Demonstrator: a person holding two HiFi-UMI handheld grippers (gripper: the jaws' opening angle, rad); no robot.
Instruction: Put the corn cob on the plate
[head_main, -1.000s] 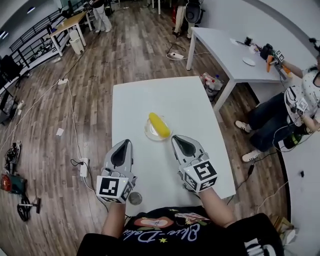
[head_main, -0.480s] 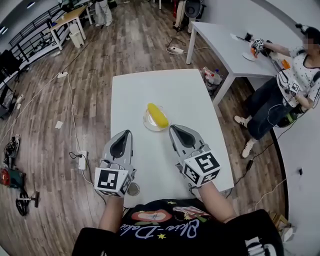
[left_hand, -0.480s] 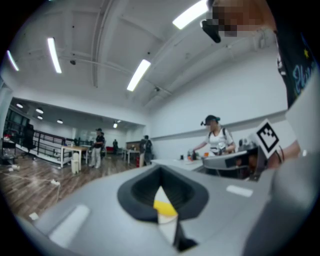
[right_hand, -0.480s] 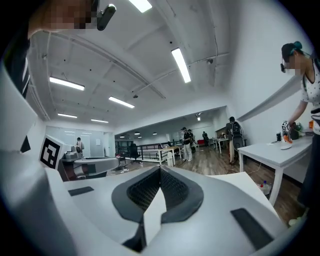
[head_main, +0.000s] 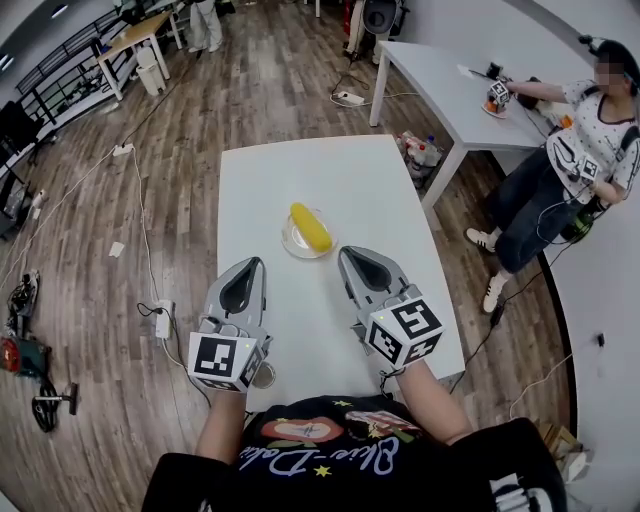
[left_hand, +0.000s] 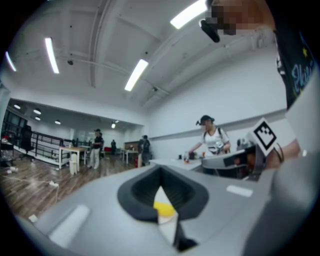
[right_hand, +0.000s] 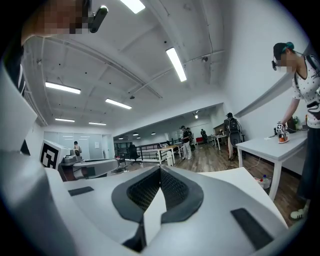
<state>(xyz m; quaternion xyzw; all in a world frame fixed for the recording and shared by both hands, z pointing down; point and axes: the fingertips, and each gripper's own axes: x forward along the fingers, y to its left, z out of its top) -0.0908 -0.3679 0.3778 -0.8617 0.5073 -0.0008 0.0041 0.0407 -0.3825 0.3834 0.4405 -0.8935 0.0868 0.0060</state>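
Right now both grippers hover over the near end of my white worktop (head_main: 330, 180): the left gripper (head_main: 253, 266) and the right gripper (head_main: 350, 256) each have their jaws closed on nothing. Just beyond them, the corn cob (head_main: 310, 227) lies on the clear plate (head_main: 290, 243), mid-worktop. Farther off there's a wooden floor (head_main: 200, 120) and a second white table (head_main: 440, 85) with a person (head_main: 575, 150) beside it.

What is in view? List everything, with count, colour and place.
Corn cob: one, yellow, lying on the plate.
Plate: one, clear, mid near table.
Near table: one, white, before the person.
Far table: one, white, upper right.
Bystander: one, at the far table.
Power strip: one, white, on the floor, left.
Left gripper: one, grey, shut, empty.
Right gripper: one, grey, shut, empty.
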